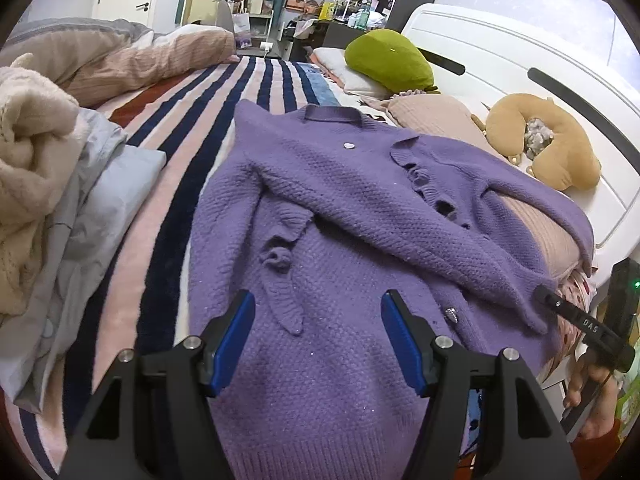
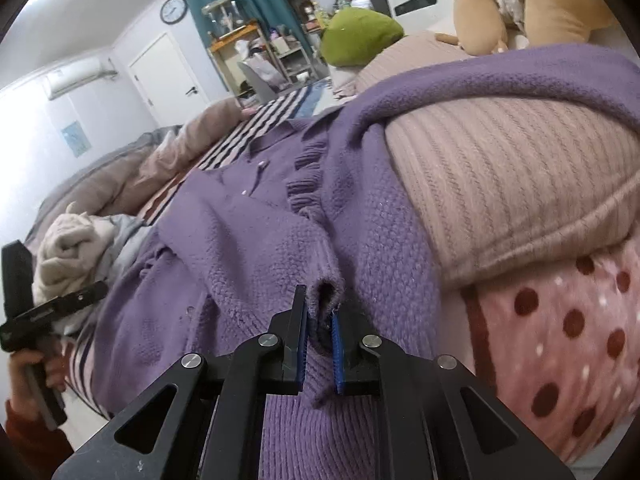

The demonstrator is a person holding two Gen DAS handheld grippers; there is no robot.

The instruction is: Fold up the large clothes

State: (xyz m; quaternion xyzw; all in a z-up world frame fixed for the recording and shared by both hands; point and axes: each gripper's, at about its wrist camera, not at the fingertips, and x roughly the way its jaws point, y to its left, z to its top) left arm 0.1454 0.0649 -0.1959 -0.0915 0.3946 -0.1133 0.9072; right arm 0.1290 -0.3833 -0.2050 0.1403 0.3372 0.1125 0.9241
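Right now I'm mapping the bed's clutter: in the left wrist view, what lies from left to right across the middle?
Cream knit → grey garment → striped blanket → purple cardigan → tan neck pillow.

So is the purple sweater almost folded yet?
Not yet. One sleeve already lies folded across the purple sweater. The right gripper is pinching that sleeve's cuff; the left gripper hovers open above the body. The other sleeve and bottom half still need folding.
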